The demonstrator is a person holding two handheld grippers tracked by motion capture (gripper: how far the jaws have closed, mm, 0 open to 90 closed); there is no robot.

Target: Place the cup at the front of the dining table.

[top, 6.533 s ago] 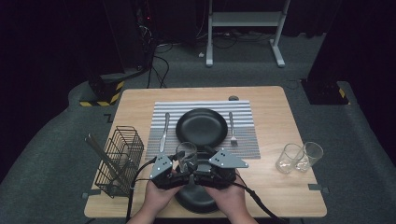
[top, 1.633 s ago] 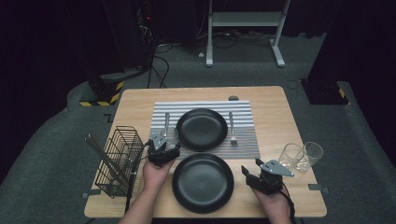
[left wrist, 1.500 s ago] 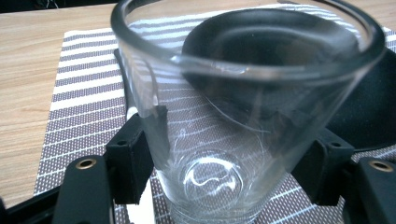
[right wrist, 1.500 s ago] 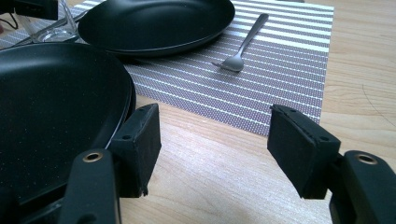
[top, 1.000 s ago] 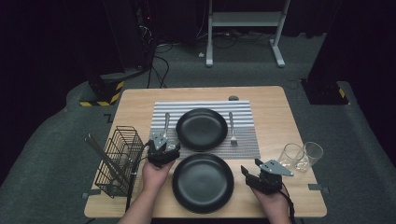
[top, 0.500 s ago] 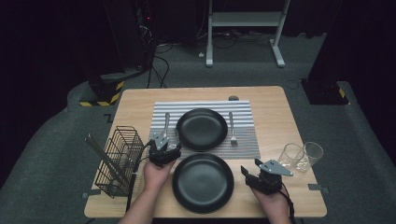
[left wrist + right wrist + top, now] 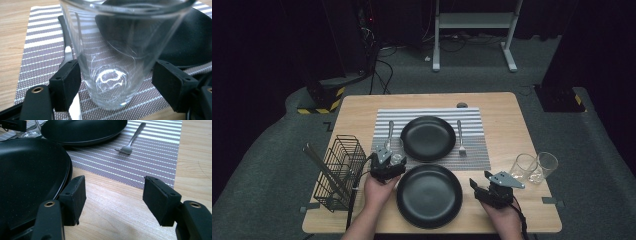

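Standing on the near left corner of the striped placemat, beside the knife, a drinking glass is bracketed by the left gripper, whose jaws have just been opened (evidently to release it). The right gripper is parked with jaws apart and empty over bare worktop, just right of the near black plate.
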